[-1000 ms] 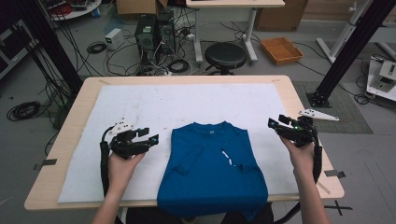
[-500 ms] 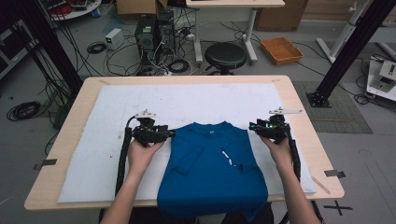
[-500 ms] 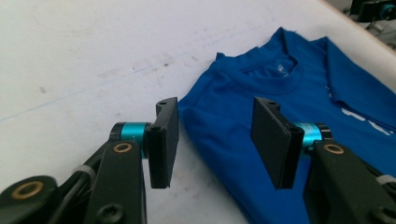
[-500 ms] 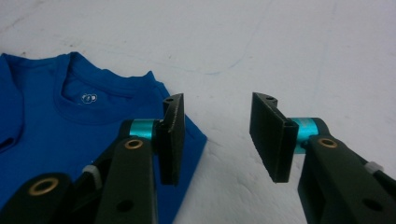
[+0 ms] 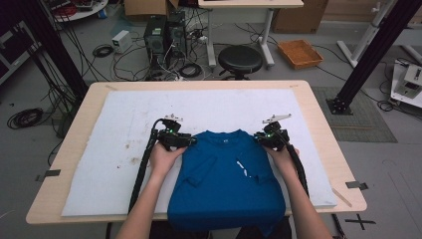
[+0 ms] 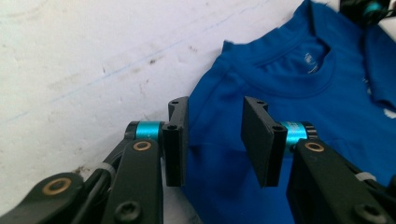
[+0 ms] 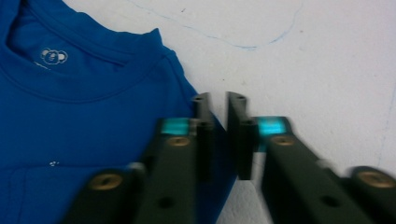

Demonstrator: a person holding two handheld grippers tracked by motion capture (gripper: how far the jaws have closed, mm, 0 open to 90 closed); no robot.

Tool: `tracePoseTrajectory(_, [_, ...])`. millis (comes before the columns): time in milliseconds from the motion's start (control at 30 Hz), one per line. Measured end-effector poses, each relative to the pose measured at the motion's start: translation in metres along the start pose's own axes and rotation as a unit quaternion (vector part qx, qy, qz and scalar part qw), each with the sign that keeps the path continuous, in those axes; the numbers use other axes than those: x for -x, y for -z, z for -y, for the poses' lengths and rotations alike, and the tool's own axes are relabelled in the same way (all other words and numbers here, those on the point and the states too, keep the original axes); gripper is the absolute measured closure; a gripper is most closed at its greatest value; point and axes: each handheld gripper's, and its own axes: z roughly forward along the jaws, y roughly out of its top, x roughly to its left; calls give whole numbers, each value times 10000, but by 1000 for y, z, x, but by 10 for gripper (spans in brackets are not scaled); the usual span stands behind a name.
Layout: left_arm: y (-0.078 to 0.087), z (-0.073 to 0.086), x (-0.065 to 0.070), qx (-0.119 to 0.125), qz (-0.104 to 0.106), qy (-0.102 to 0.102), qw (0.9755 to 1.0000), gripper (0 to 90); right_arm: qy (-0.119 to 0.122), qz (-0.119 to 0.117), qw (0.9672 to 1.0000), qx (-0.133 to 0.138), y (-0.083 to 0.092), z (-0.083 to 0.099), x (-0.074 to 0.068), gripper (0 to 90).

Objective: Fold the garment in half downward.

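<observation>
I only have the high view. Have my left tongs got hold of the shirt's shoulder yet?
Observer: Not yet. The left tongs have been closing but stand apart. The blue T-shirt shows between the pads, unpressed.
Operator: And the right?
Observer: The right tongs have just closed to a narrow slit at the other shoulder edge, and the fabric appears pinched.
Operator: Which face of the shirt is up?
Observer: A small white logo shows inside the neck, so the back lies on the table.

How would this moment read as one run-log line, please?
left tool: closing, astride shirt shoulder | right tool: closing, nearly shut at other shoulder edge
</observation>
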Motion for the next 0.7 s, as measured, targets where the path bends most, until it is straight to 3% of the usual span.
tracePoseTrajectory(133, [1, -1, 0, 27, -65, -33, 10000, 626, -69, 111, 9999, 44, 4, 0, 2, 887])
tracePoseTrajectory(200, [3, -2, -2, 144, -58, -15, 9999, 600, -187, 45, 9997, 154, 5, 0, 6, 800])
tracePoseTrajectory(267, [3, -3, -2, 181, -32, -36, 9998, 597, -232, -9, 9995, 217, 6, -1, 7, 780])
tracePoseTrajectory(300, [2, -4, -2, 227, -29, -77, 9997, 596, -259, -89, 9991, 314, 5, -4, 7, 718])
tracePoseTrajectory(367, [0, -5, -2, 272, -7, -125, 9996, 596, -268, -139, 9991, 297, 4, -6, 7, 711])
tracePoseTrajectory(433, [-8, -8, -1, -10, -13, -197, 9998, 596, -203, -205, 9993, 241, -2, -8, 6, 678])
tracePoseTrajectory(533, [-11, -11, 2, -85, -83, -332, 9994, 593, -232, -319, 9992, 37, -9, -6, 7, 672])
tracePoseTrajectory(600, [-12, -12, 6, -175, -127, -457, 9987, 642, -193, -307, 9993, 43, -9, -7, 6, 679])
tracePoseTrajectory(633, [-13, -12, 11, -209, -271, -599, 9976, 649, -176, -319, 9993, 24, -9, -7, 5, 693])
tracePoseTrajectory(700, [-14, -12, 13, -233, -332, -662, 9970, 659, -123, -333, 9994, 24, -9, -7, 4, 702])
